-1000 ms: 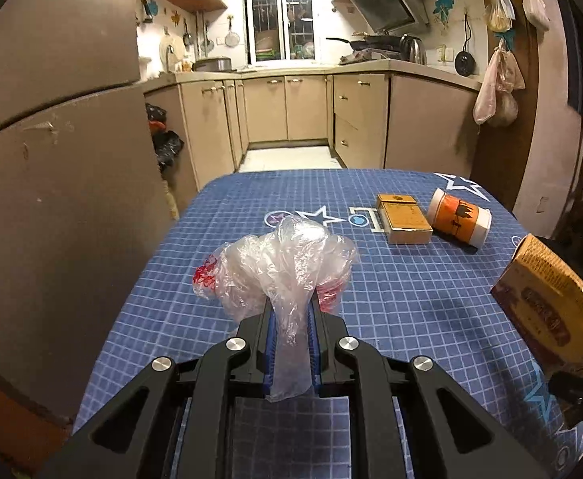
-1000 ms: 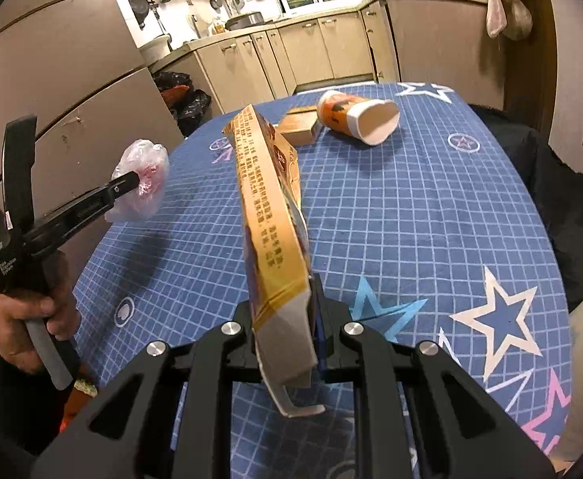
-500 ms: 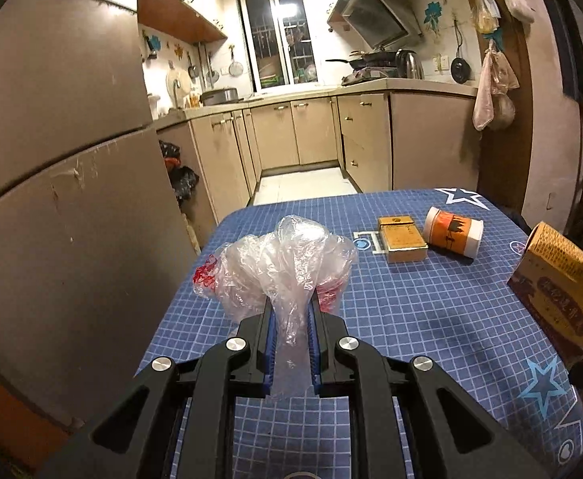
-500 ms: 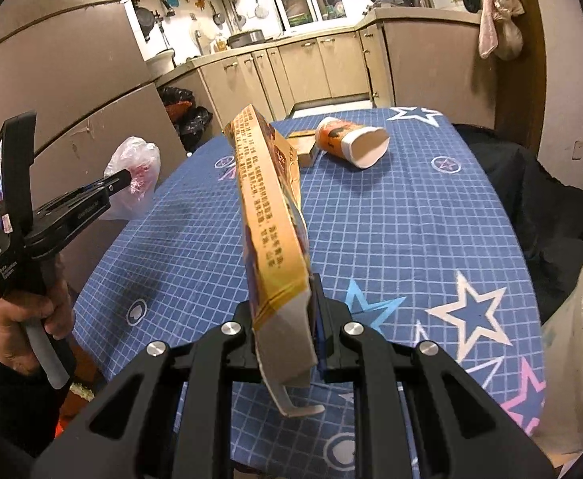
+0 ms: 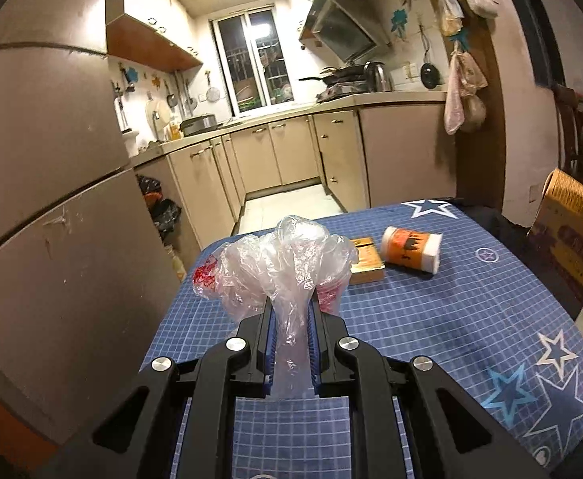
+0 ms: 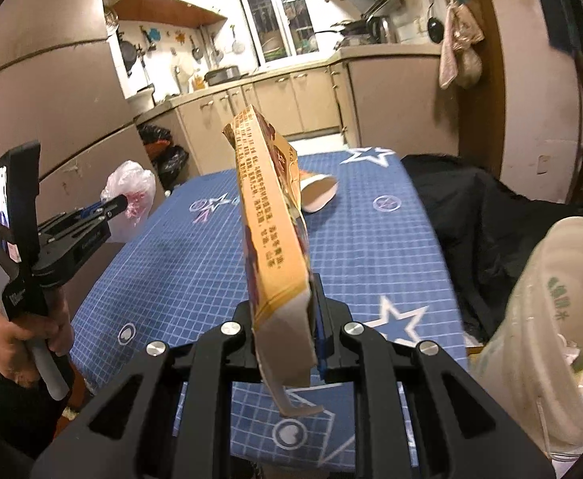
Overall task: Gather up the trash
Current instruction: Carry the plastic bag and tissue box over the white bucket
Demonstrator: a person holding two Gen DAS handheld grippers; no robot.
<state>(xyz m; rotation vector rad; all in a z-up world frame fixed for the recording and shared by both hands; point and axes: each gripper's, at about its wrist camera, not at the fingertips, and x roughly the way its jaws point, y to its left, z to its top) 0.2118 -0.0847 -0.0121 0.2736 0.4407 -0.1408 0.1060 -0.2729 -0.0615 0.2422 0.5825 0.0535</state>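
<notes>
Left wrist view: the left tongs [image 5: 291,315] are closed tight on the gathered neck of a crumpled clear plastic bag [image 5: 279,263], whose bulk puffs out above and ahead of the fingertips, with red print showing on its left side. The bag is held up off the blue checked surface [image 5: 431,311]. Ahead and to the right of the tongs, a small brown box [image 5: 367,265] lies flat on the surface, and just beside it to the right an orange paper cup [image 5: 411,248] lies on its side. At the far right edge a yellow carton [image 5: 574,235] shows, held in the air.

Right wrist view: the right tongs [image 6: 283,319] are clamped on the lower end of the flattened yellow carton [image 6: 269,215], which stands edge-on and rises ahead, above the surface [image 6: 371,247]. Beyond the carton, the cup [image 6: 318,193] lies partly hidden. To the left, the left tongs [image 6: 117,202] hold the plastic bag [image 6: 129,195] over the surface's left edge. At lower right, beside the tongs, a white bag [image 6: 546,319] stands open.
</notes>
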